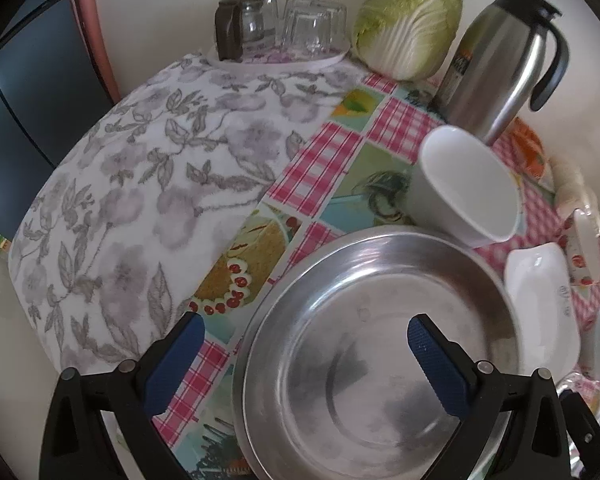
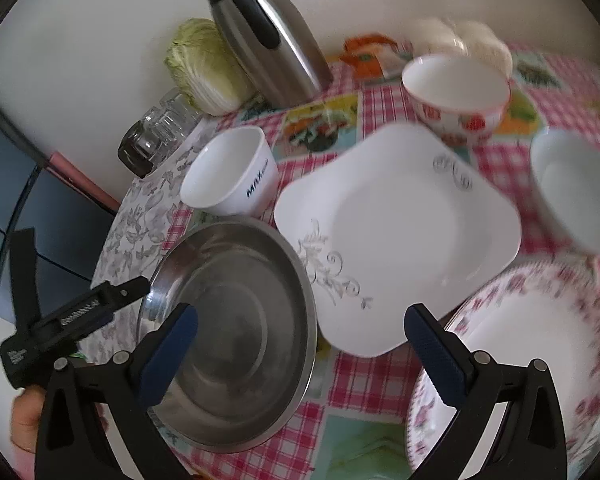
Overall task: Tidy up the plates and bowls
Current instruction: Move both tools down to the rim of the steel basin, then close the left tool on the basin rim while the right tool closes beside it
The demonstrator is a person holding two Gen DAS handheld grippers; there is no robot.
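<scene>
The left gripper (image 1: 306, 344) is gaping wide over the steel bowl (image 1: 380, 344) at lower centre, gripping nothing. The right gripper (image 2: 300, 336) is likewise hanging wide open and empty, with the white square plate (image 2: 396, 232) lying mid-frame beyond it on the desk (image 2: 372, 380).

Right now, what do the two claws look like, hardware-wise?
Both match: the left claw and right claw have black plastic frames with round silver pivot pins and textured blue pads on the two fingers. White lettering, unreadable, marks the left claw's black body in the right wrist view. No cables or sleeves visible.
</scene>
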